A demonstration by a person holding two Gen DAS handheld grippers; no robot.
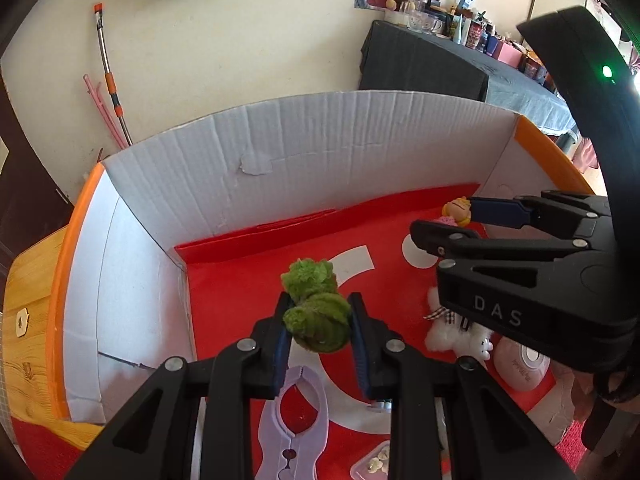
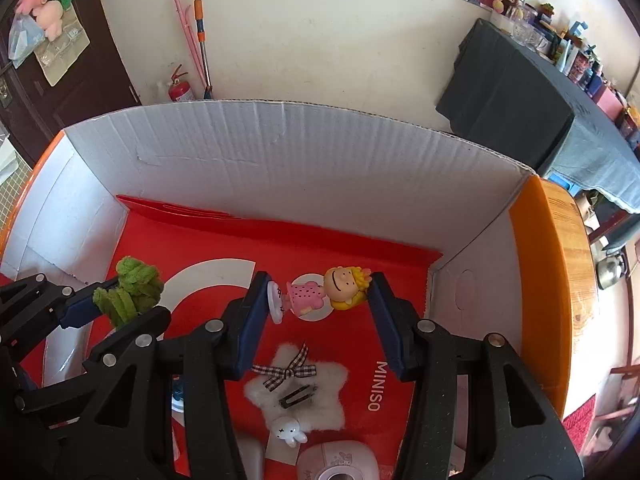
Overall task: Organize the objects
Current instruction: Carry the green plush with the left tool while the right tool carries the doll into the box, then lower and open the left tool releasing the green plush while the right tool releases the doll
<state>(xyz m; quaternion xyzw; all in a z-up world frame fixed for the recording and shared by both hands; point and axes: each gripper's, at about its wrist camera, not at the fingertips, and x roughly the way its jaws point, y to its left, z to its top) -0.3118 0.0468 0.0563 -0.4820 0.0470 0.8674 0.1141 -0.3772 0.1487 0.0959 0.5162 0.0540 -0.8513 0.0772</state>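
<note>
Already you hold both toys over the white corrugated cardboard box (image 2: pixel 280 160): your left gripper (image 1: pixel 320 332) pinches the fuzzy green plush (image 1: pixel 316 312), your right gripper (image 2: pixel 320 300) spans the yellow-haired figurine (image 2: pixel 320 290) end to end. That lengthwise grip could let it pivot and drop.

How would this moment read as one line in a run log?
left tool: shut on green plush | right tool: shut on doll figurine | both over box
</note>
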